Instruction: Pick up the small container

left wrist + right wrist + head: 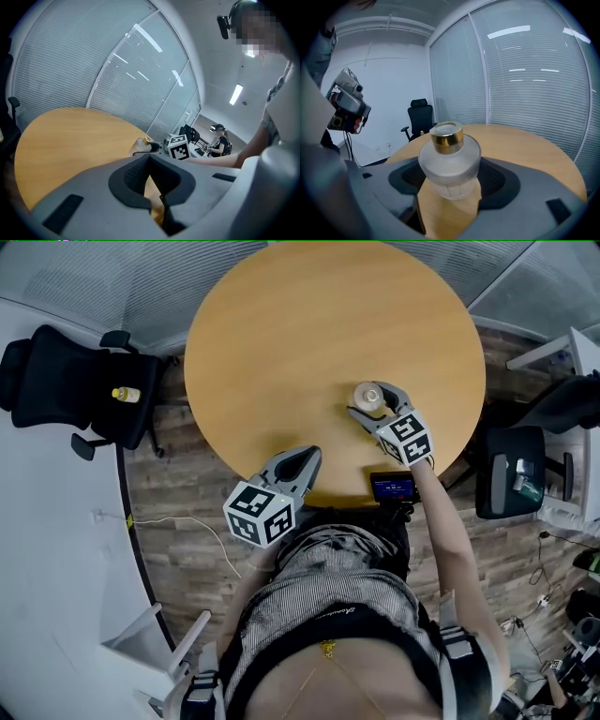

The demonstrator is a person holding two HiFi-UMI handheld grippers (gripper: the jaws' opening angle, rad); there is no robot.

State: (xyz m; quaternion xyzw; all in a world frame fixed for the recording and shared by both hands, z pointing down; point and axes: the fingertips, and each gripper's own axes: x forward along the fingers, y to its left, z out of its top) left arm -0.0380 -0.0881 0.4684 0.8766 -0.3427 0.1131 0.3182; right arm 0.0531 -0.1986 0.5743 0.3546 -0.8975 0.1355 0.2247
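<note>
The small container is a frosted glass jar with a gold cap, standing upright on the round wooden table near its right front. My right gripper reaches round it from the front, and in the right gripper view the jar fills the gap, with both jaws of the right gripper against its sides. My left gripper hovers at the table's front edge, shut and empty, well to the left of the jar. The left gripper view shows the jar far off, beside the right gripper's marker cube.
A small black device sits at the table's front edge below the right gripper. A black office chair holding a yellow bottle stands at the left, another chair at the right. Blinds cover glass walls behind the table.
</note>
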